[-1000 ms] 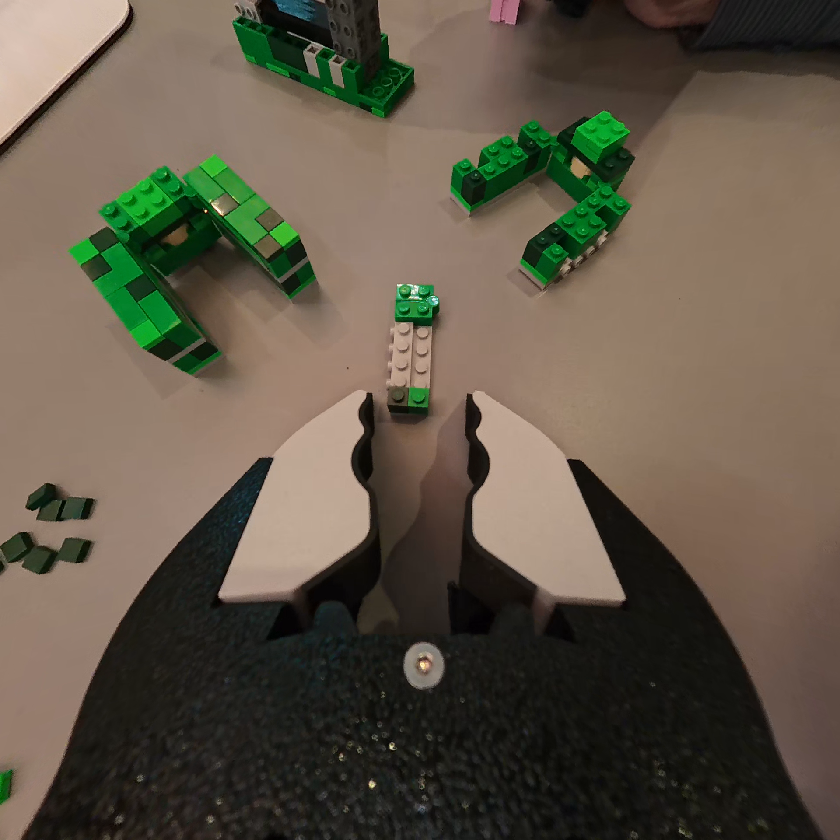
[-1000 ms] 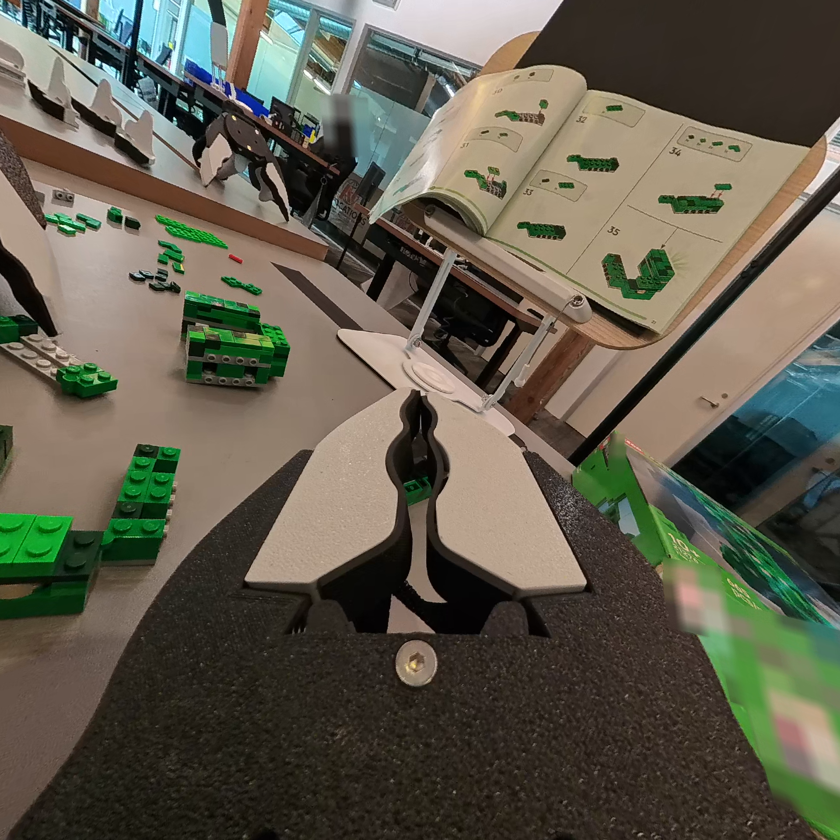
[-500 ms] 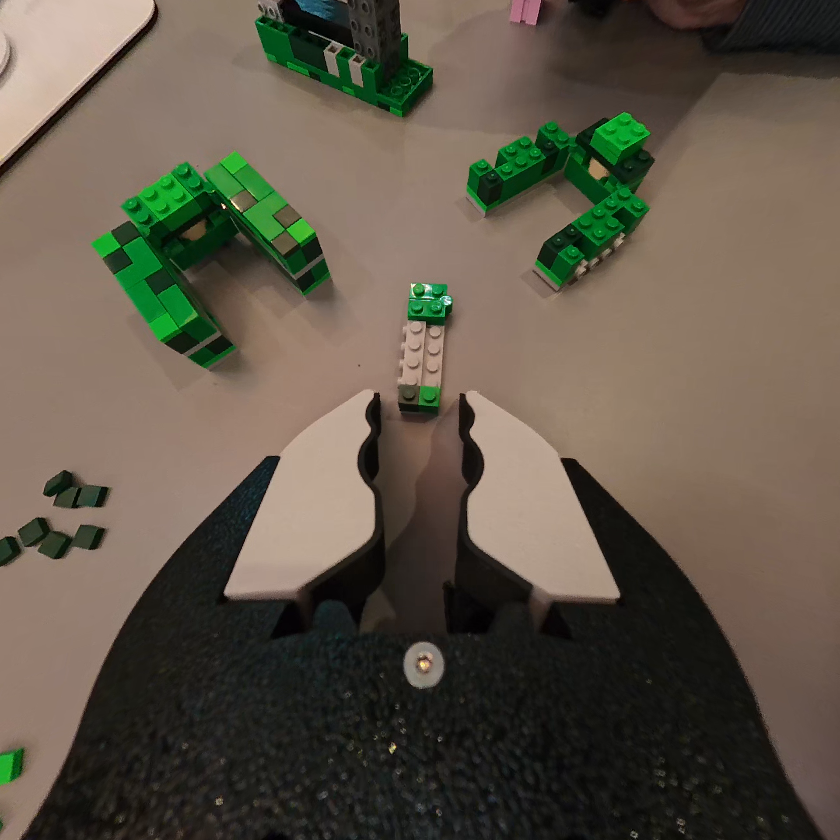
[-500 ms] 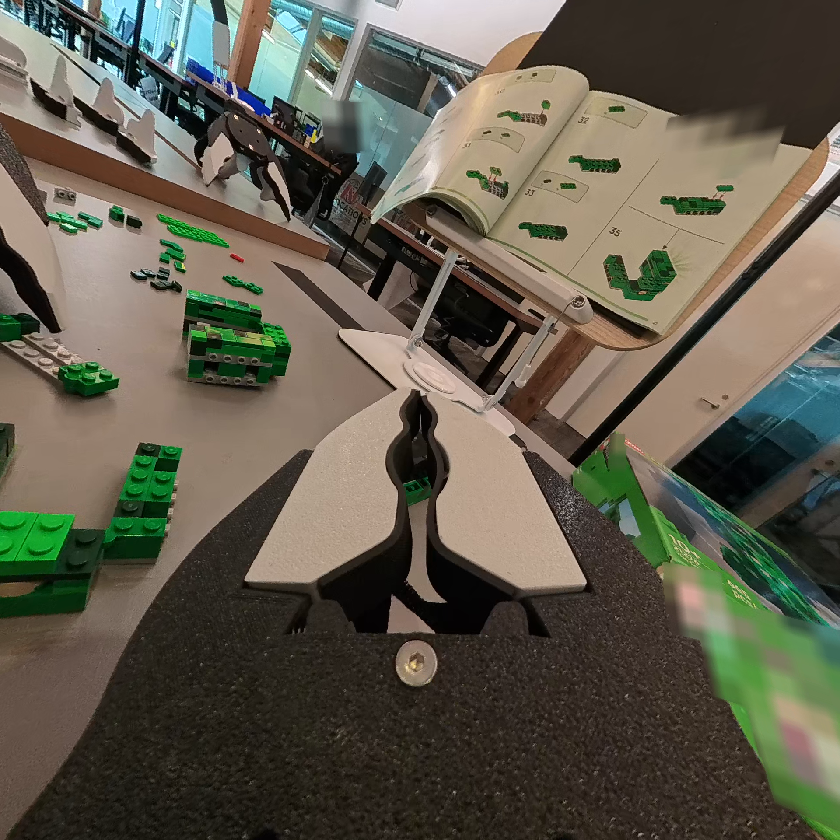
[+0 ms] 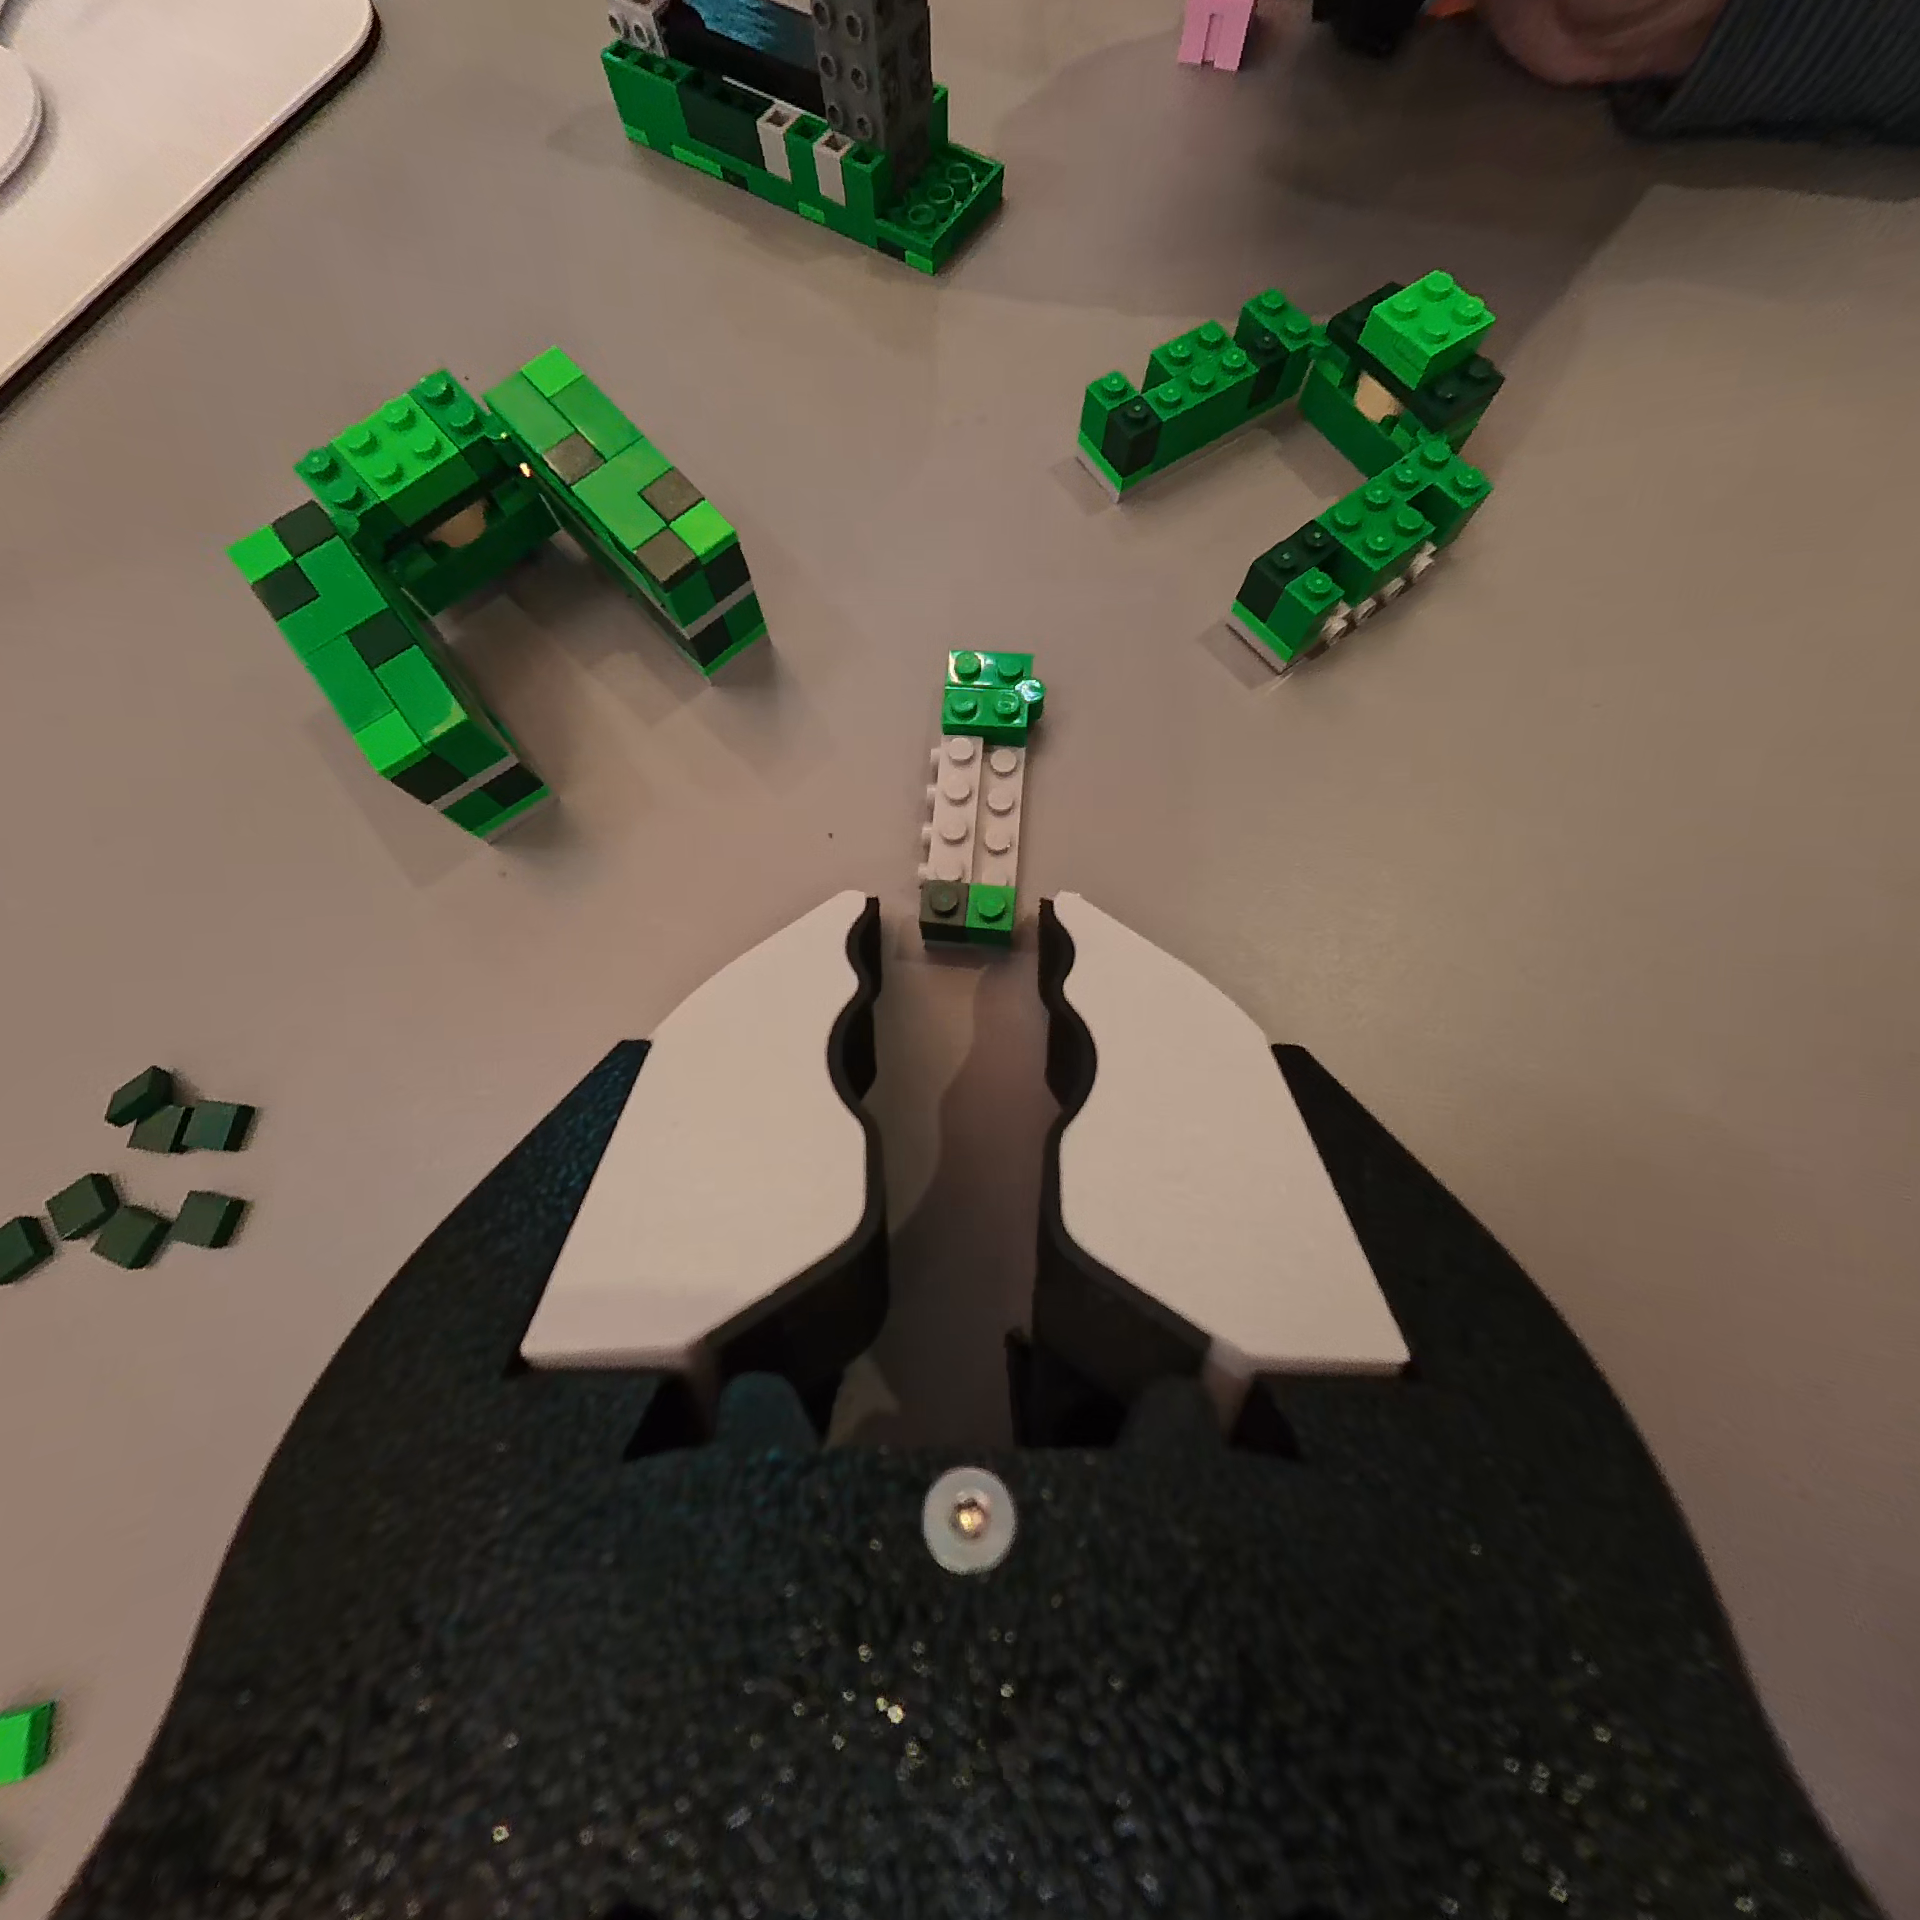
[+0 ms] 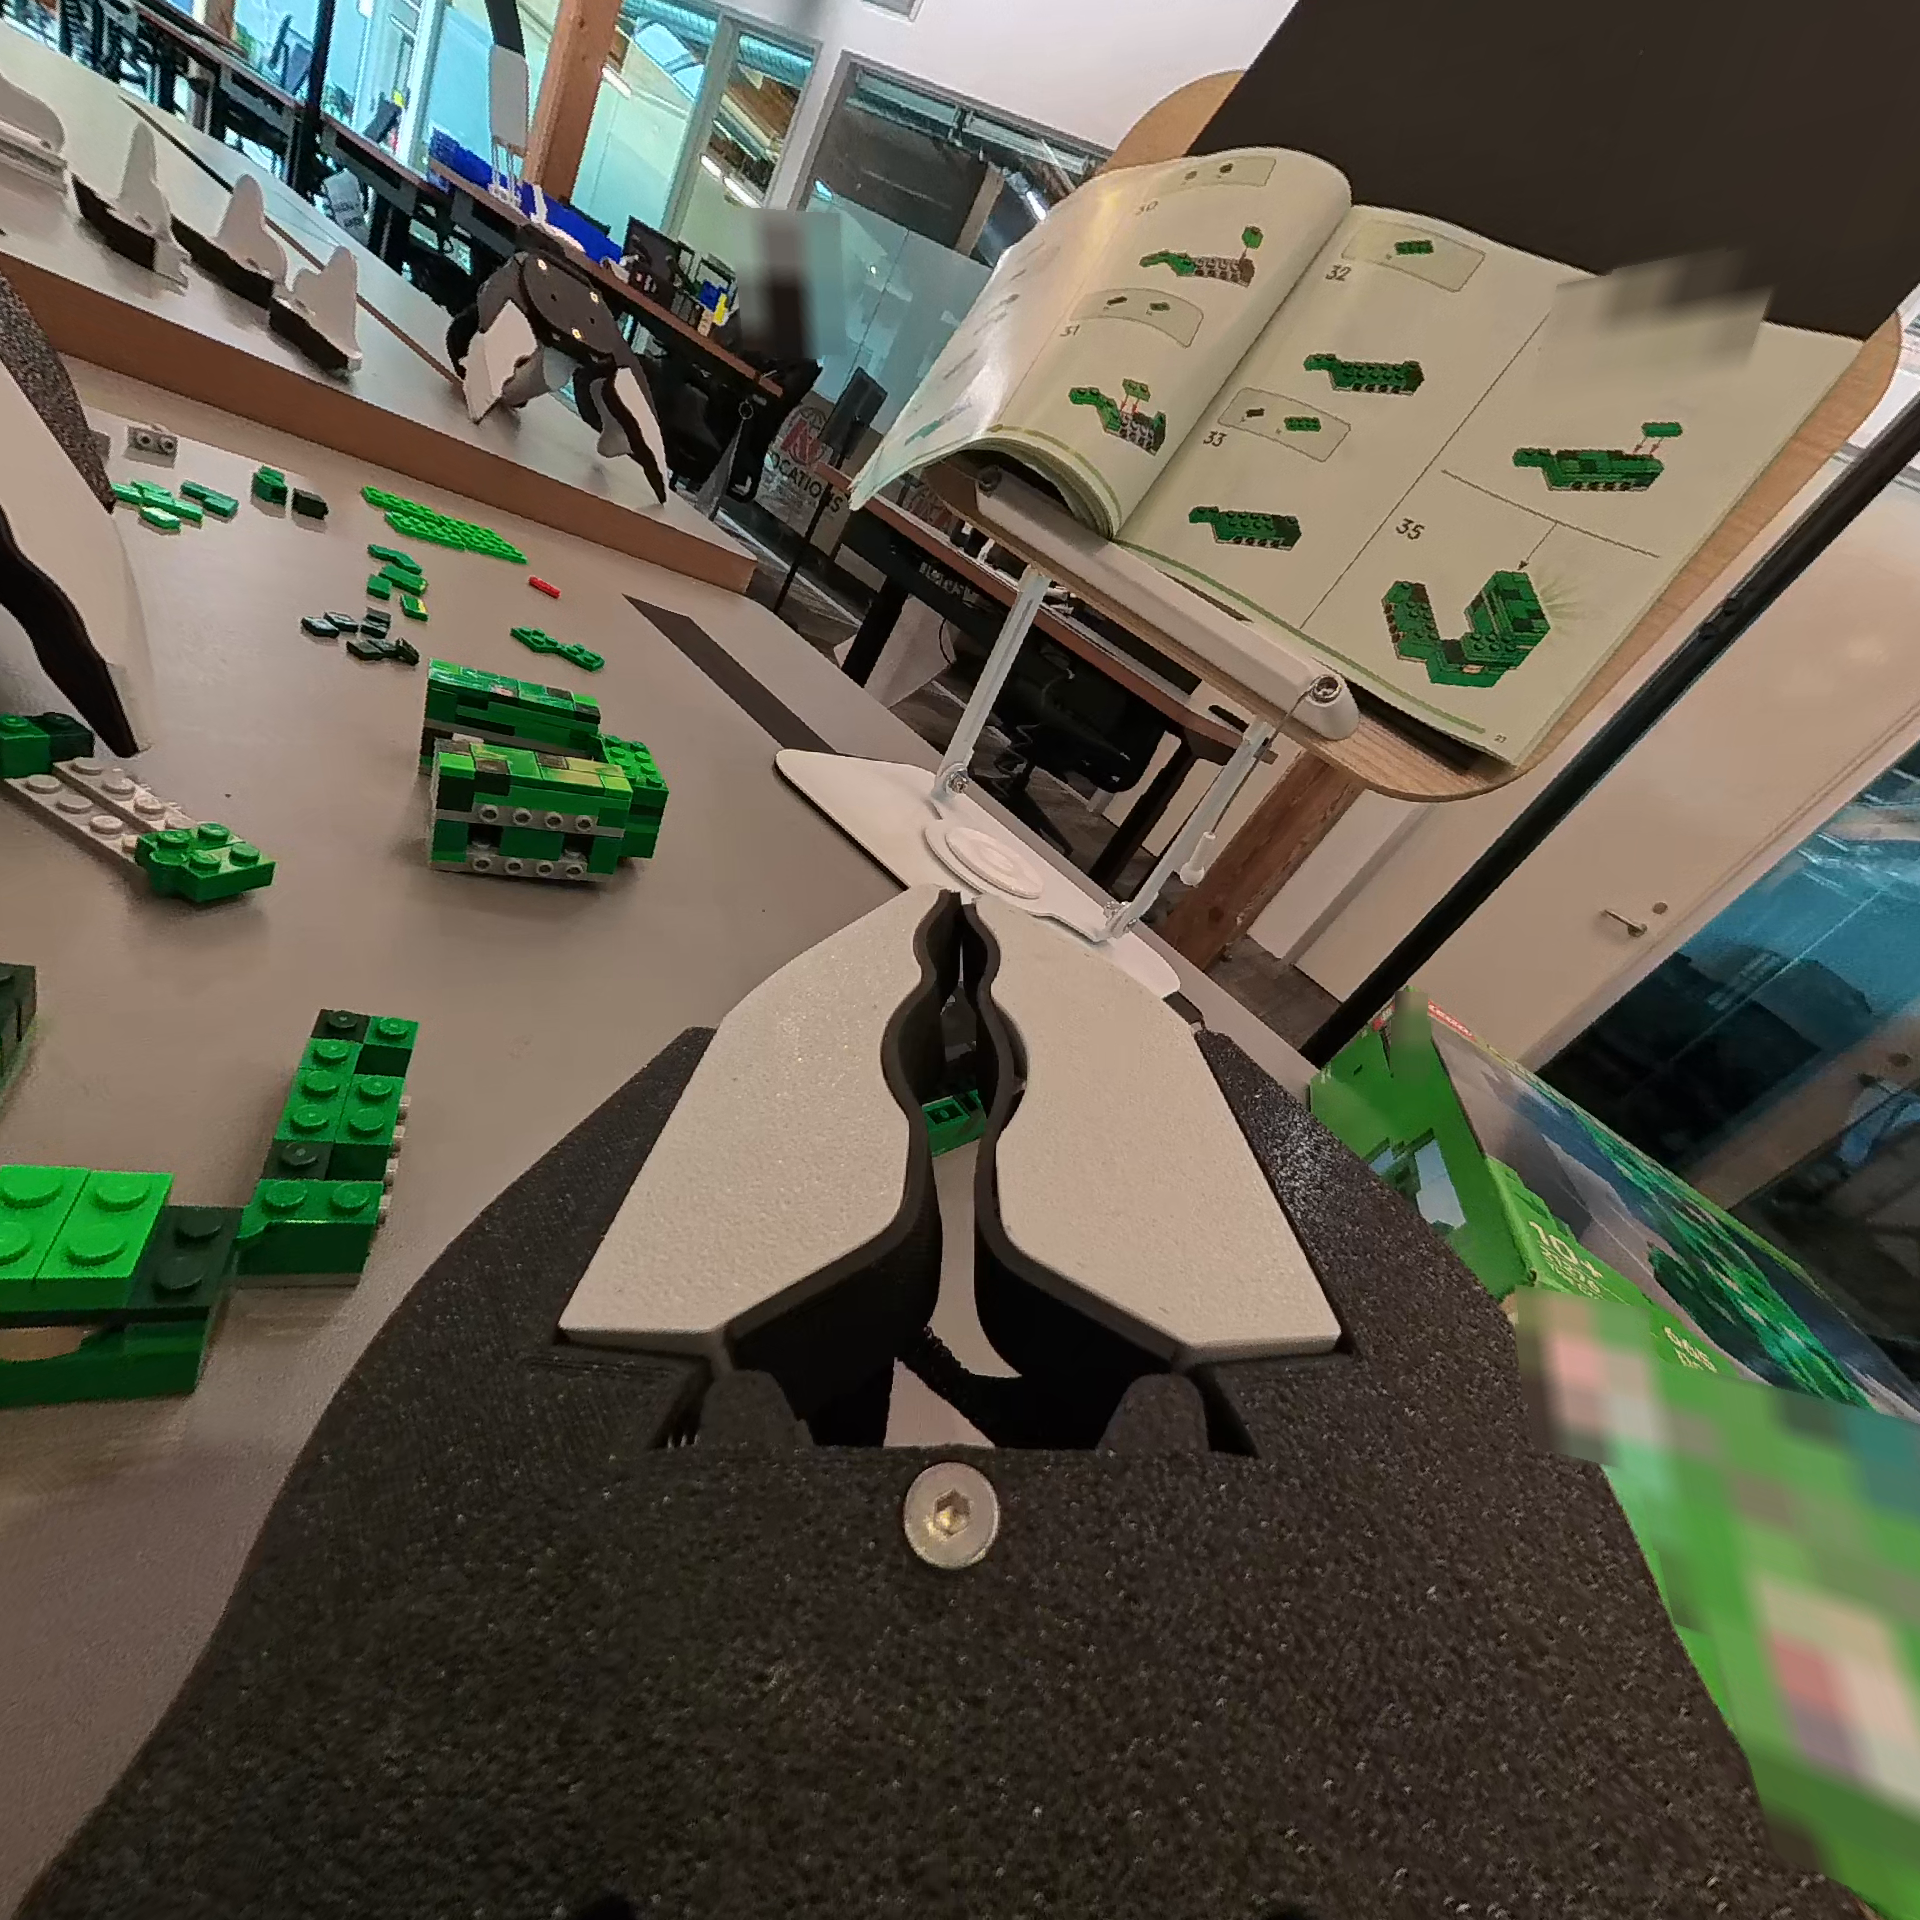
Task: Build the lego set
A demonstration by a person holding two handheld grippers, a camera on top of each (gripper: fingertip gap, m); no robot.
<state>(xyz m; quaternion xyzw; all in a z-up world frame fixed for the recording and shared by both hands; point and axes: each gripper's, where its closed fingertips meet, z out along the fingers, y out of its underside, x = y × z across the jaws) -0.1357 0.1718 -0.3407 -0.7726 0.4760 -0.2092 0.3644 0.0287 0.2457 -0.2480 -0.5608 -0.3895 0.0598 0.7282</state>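
Note:
A long grey plate with green bricks at both ends [image 5: 977, 810] lies on the grey table. My left gripper [image 5: 958, 914] is open, its fingertips on either side of the plate's near end. The plate also shows in the right wrist view [image 6: 114, 816], with the left gripper's finger [image 6: 62, 592] beside it. My right gripper [image 6: 958, 914] is shut on a small green piece [image 6: 951, 1117] and is held above the table, facing the open instruction booklet [image 6: 1351, 436] on its stand.
A U-shaped green assembly [image 5: 488, 571] lies left of the plate, a studded one [image 5: 1340, 447] right, a green and grey build [image 5: 810, 135] behind. Dark green tiles [image 5: 135, 1184] lie at the left. A person's hand [image 5: 1579, 42] rests at the far right. A green box [image 6: 1558, 1195] stands right. The grippers' ends are close to 20 cm from one another.
My left gripper has moved forward to the plate's near end and its jaws now flank it. The right gripper has held still with its piece.

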